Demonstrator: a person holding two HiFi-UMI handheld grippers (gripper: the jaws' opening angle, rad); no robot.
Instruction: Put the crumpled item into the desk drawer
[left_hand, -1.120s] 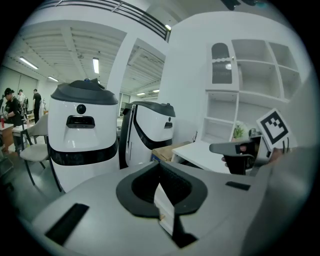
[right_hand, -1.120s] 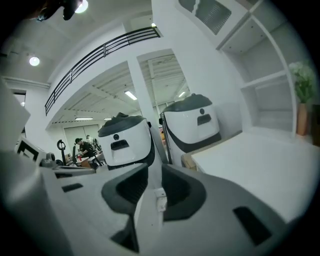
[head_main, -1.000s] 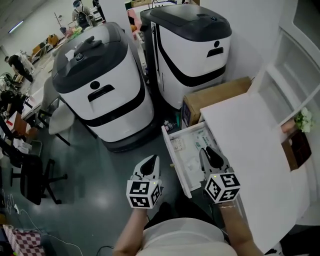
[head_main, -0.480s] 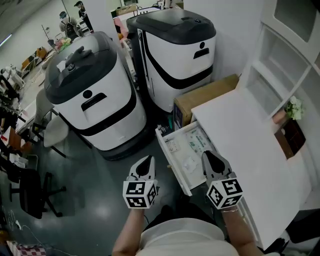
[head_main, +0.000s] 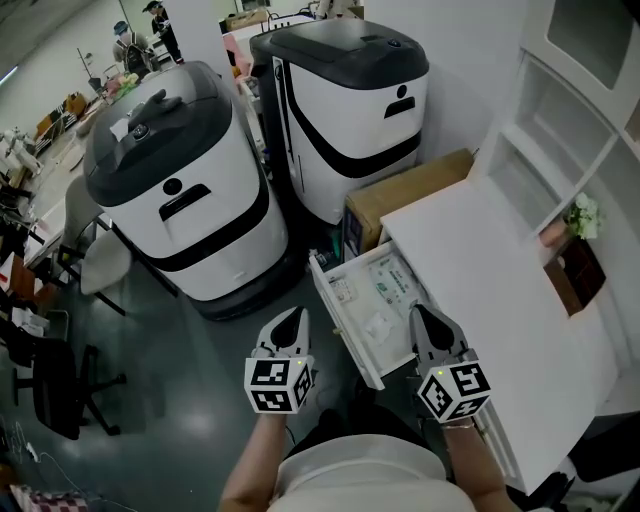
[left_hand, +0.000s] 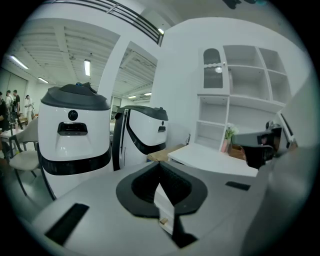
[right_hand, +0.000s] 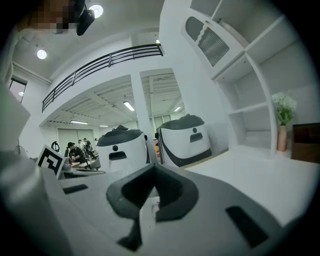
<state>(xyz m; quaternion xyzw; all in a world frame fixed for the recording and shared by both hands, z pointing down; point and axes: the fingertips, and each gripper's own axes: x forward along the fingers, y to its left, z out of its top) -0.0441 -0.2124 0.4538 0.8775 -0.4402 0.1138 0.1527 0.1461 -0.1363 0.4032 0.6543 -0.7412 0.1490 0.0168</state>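
In the head view the white desk drawer (head_main: 339, 318) stands pulled out to the left of the desk top (head_main: 490, 270). Papers and a small white crumpled lump (head_main: 378, 325) lie inside it. My right gripper (head_main: 427, 322) hovers at the drawer's near right edge, shut and holding nothing. My left gripper (head_main: 291, 324) hangs over the dark floor left of the drawer, also shut and empty. In the left gripper view the left gripper (left_hand: 160, 167) has its dark pads closed together. The right gripper view shows the right gripper (right_hand: 153, 169) shut in the same way.
Two large white-and-black machines (head_main: 190, 190) (head_main: 350, 110) stand behind the drawer. A cardboard box (head_main: 405, 195) sits by the desk's far end. White shelves (head_main: 570, 130), a flower vase (head_main: 578, 218) and a brown box (head_main: 572, 272) line the right side. A chair (head_main: 95, 260) stands left.
The head view has swung a little, so the drawer and machines sit lower-left in frame. Both grippers stay shut and empty, close to where they were.
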